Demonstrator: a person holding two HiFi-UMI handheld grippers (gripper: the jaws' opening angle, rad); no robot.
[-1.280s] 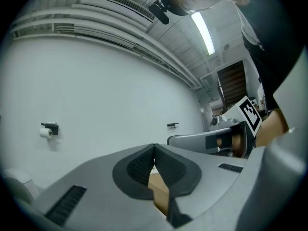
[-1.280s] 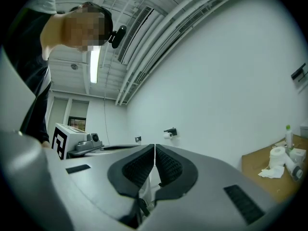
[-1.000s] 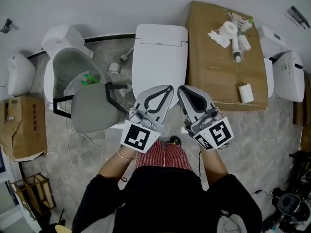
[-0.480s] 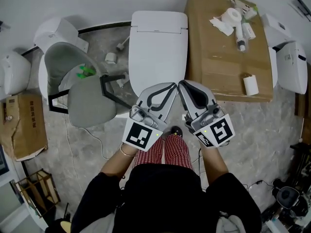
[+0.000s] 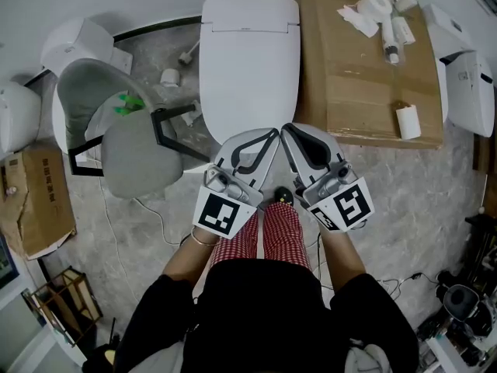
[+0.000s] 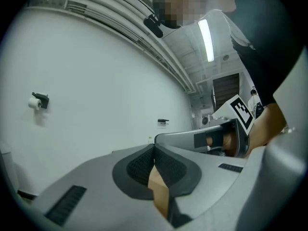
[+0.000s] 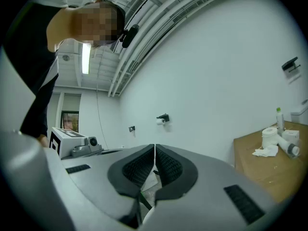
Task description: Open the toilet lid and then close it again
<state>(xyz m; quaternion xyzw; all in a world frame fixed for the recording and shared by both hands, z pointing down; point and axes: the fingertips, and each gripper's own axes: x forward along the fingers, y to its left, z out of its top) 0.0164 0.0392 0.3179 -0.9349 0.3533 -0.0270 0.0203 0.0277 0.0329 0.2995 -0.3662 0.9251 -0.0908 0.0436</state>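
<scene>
The left tool [image 6: 154, 149] has its jaws pressed together at the tips, with nothing between them. The right tool [image 7: 154, 150] is closed the same way and is also empty. In the head view the two tools sit side by side, each in one of the person's hands. Their tips point at the near end of the toilet [image 5: 233, 142] and reach just over its front edge; I cannot tell whether they touch it.

The lid [image 5: 250, 61] is white and lies flat and down over the bowl, straight ahead of the tools. The person's checked trousers [image 5: 264, 235] show below the tools, on the near side of the toilet.

Left of the toilet, a grey chair [image 5: 140, 162] stands on the stone floor [image 5: 404, 185]. Further left is a cardboard box [image 5: 43, 200]. Right of the toilet is a brown desk [image 5: 357, 76], with paper rolls [image 5: 374, 5] at its far end and one small roll [image 5: 408, 121] near its front edge.
</scene>
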